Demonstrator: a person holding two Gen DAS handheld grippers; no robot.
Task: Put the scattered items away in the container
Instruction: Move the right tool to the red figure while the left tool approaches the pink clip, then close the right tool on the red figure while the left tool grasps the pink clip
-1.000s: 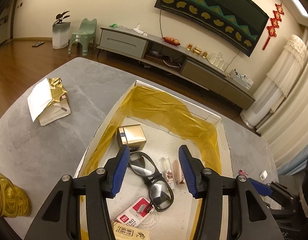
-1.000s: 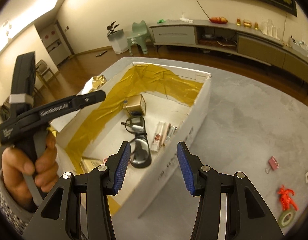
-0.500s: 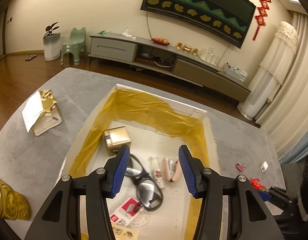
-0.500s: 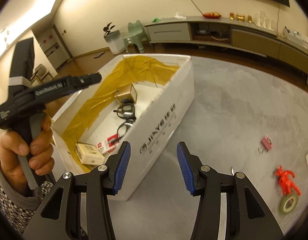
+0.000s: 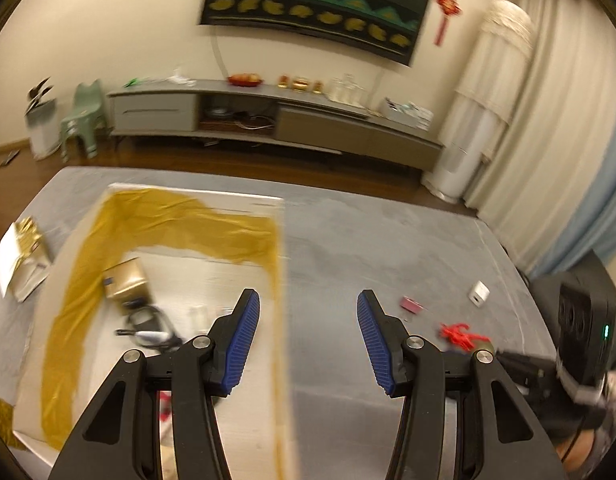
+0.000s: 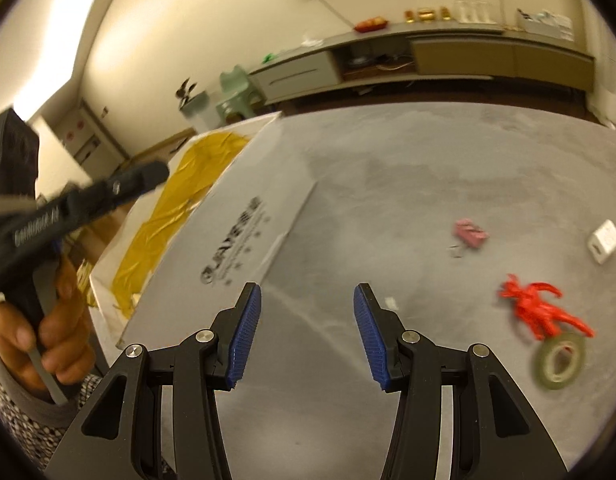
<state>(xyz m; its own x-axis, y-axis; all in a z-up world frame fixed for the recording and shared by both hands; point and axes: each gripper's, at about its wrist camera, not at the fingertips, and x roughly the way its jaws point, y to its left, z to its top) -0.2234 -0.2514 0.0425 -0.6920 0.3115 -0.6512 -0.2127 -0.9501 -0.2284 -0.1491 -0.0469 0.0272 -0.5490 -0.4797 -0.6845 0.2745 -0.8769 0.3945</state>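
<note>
A white cardboard box (image 5: 282,264) lined with gold foil stands on the grey table; its printed side wall (image 6: 236,216) faces the right wrist view. Inside lie a gold cube (image 5: 126,282) and black glasses (image 5: 148,326). On the table to the right are scattered a pink binder clip (image 6: 471,233), a white plug (image 6: 605,241), a red toy figure (image 6: 535,304) and a green tape roll (image 6: 559,360). My left gripper (image 5: 308,344) is open above the box's right wall. My right gripper (image 6: 304,336) is open over bare table, left of the red figure.
A gold-and-white paper bag (image 5: 20,264) lies left of the box. A hand (image 6: 48,328) holds the left gripper's handle. A TV console (image 5: 268,116) stands beyond the table's far edge. The grey table surface (image 6: 407,168) spreads right of the box.
Both grippers have swung right, away from the box's inside toward the scattered items. The box has shifted left in both views. Both stay open.
</note>
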